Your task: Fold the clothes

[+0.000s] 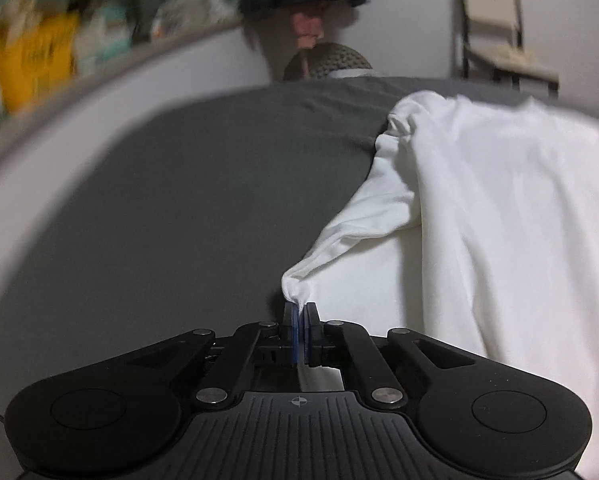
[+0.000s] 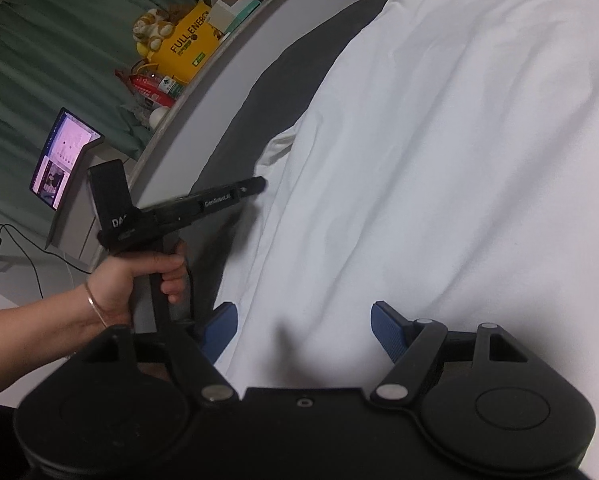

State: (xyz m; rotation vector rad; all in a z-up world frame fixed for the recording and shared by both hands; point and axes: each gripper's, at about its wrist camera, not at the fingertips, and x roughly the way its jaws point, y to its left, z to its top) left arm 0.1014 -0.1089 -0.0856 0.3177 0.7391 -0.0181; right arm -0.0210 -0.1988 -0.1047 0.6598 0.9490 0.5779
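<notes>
White garment [image 1: 499,208] spread over right half of dark grey bed sheet [image 1: 159,208], one bunched corner drawn out toward near edge. Left claw [image 1: 300,312] clamped tight on that corner. Right claw [image 2: 303,328] hanging over garment's near part, blue pads [image 2: 385,328] well apart, nothing gripped. Left hand [image 2: 139,280] around left tool's handle. Cluttered ledge [image 2: 203,76] along far left.

home bedrm; grey-sheeted bed [image 1: 179,200]; cluttered ledge [image 2: 203,60]; green curtains [image 2: 39,60]
</notes>
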